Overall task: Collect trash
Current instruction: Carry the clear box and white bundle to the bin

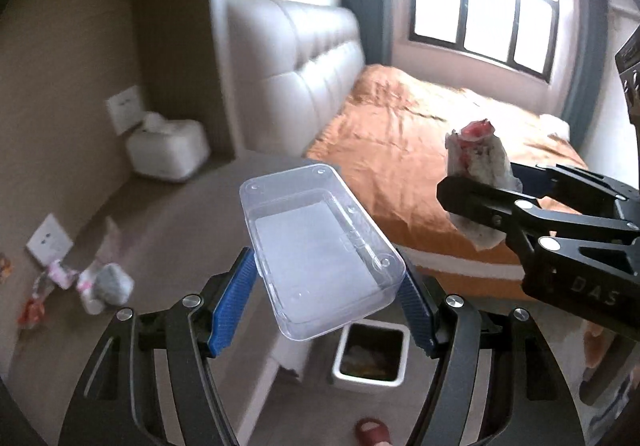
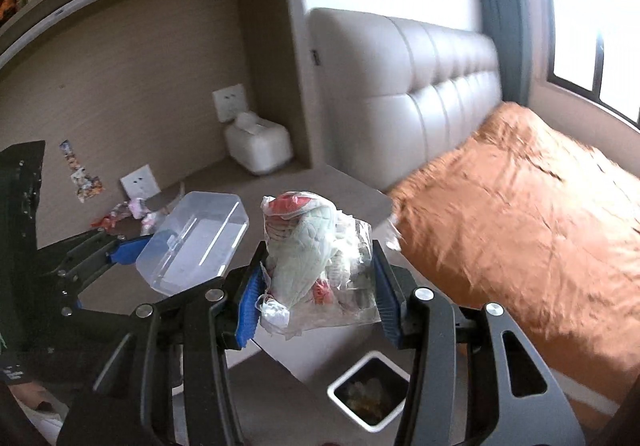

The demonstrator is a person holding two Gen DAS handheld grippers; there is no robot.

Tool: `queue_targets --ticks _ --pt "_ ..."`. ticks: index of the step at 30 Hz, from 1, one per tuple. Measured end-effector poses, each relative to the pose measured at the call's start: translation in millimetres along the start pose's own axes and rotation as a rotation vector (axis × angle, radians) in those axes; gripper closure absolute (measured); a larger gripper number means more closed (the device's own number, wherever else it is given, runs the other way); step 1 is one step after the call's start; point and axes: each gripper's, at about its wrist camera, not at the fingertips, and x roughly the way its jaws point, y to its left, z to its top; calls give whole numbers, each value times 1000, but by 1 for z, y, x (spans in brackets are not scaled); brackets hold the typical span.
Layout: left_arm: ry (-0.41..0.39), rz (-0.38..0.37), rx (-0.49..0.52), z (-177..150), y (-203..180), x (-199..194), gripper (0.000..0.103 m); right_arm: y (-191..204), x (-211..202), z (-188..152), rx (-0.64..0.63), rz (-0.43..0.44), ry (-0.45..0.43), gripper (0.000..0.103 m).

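From the left wrist view, the left gripper [image 1: 326, 310] pinches a clear plastic box [image 1: 320, 250] between its blue pads, holding it tilted in the air above the desk [image 1: 180, 213]. The desk is grey-brown and runs back into a wall niche, where a white tissue box [image 1: 168, 149] stands beside a wall socket [image 1: 124, 107]. Crumpled wrappers [image 1: 96, 282] lie at the desk's left side. Below the box, a white trash bin [image 1: 372, 358] stands on the floor, with litter inside. To the right, the right gripper [image 1: 484, 185] clamps a wad of trash in plastic [image 1: 480, 181] over a bed with an orange cover [image 1: 420, 133]. A padded headboard [image 1: 292, 65] and a bright window [image 1: 484, 1] lie behind.

From the right wrist view, the right gripper [image 2: 318, 286] squeezes the wad of trash in plastic [image 2: 316, 254]. The clear plastic box [image 2: 196, 242] hangs just left, held by the left gripper [image 2: 132, 246]. The trash bin [image 2: 370, 390] sits below on the floor, between desk [image 2: 312, 181] and bed [image 2: 520, 213].
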Motion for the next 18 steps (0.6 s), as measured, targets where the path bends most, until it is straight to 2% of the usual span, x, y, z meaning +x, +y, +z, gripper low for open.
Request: queue_targets --ticks 5,9,15,18 --pt "48 -60 28 -3 -27 26 36 -29 -1 -19 47 -37 33 53" --pt "97 -76 69 -8 -47 51 36 -50 8 -34 82 -49 71 53" --pt "163 -177 85 -33 -64 99 36 -78 44 -68 139 -43 152 53" --pt "238 -171 125 -53 -74 135 36 -91 65 -83 166 -36 200 53"
